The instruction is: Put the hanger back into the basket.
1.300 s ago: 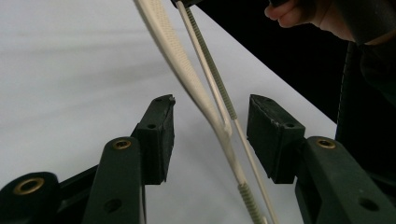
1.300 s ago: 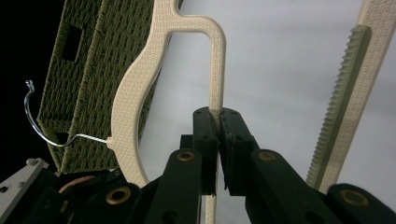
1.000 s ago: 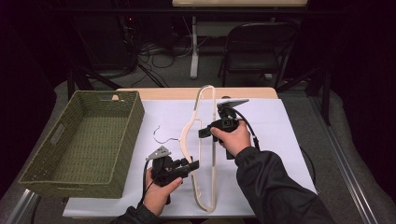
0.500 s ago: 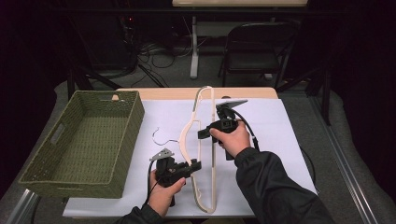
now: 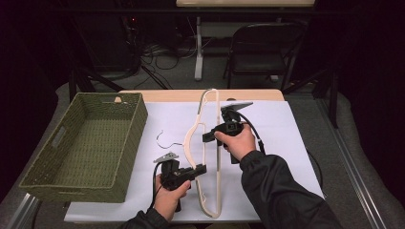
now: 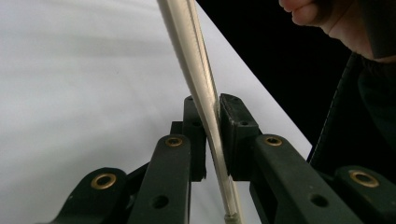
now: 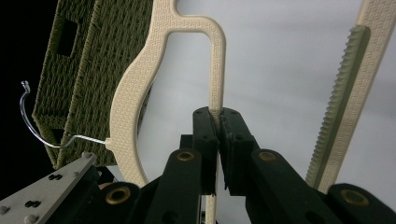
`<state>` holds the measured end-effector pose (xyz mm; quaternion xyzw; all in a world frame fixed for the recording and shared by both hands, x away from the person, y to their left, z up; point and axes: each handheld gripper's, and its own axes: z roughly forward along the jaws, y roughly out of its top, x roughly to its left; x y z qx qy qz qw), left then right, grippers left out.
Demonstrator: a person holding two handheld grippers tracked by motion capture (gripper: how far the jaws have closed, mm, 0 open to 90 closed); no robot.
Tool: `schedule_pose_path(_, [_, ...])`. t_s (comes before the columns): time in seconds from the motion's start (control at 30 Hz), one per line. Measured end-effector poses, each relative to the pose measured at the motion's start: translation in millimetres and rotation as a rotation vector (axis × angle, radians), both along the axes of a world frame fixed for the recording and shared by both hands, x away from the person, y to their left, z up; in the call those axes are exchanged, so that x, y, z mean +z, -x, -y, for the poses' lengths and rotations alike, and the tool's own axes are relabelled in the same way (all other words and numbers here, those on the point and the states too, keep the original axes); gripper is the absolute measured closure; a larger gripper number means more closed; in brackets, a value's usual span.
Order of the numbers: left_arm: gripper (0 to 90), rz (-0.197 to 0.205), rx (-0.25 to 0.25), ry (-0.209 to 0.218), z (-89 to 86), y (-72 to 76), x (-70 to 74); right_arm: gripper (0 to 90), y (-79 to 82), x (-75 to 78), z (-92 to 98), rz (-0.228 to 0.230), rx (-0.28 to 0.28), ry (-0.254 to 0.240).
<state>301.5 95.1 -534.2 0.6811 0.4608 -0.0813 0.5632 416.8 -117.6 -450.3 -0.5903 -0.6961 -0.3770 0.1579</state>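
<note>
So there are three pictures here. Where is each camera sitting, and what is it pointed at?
High view: fixed above the person's side, looking forward and down at the white table, basket and hanger; forearms and both hands enter from below.
Left gripper view: rides the left tool, looking along its black jaws, closed on a hanger bar.
Right gripper view: rides the right tool, jaws gripping the hanger's inner bar, basket beyond.
Shared: all three show the cream hanger; high and right views share the basket.

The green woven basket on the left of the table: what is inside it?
The basket looks empty: its woven floor is bare in the high view. The strip of floor just behind its near wall is hidden by that wall. The hanger is outside, held by both hand-held grippers.
</note>
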Motion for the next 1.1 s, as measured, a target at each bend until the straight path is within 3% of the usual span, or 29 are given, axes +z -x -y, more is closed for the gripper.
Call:
schedule_pose_path(0.13, [83.7,-0.083,0.004,0.034,-2.2,-1.8,0.3,86.2,0.0,-0.1,-0.1,-0.009,0.006,0.002])
schedule_pose_path(0.2, [84.2,-0.096,0.013,0.052,-2.2,-1.5,-0.3,86.2,0.3,-0.3,-1.2,-0.004,-0.001,-0.001])
schedule_pose_path(0.67, [86.7,-0.125,0.021,0.101,-4.0,-0.6,1.3,84.9,3.5,4.1,0.0,0.015,0.006,0.003])
schedule_pose_path(0.97, [87.1,-0.142,0.031,0.087,-7.1,-2.5,6.6,69.1,8.1,8.9,6.8,0.04,0.014,-0.019])
schedule_pose_path(1.1, [87.2,-0.147,0.039,0.088,-11.2,-1.7,10.2,67.6,10.4,12.3,12.7,0.048,0.024,0.002])
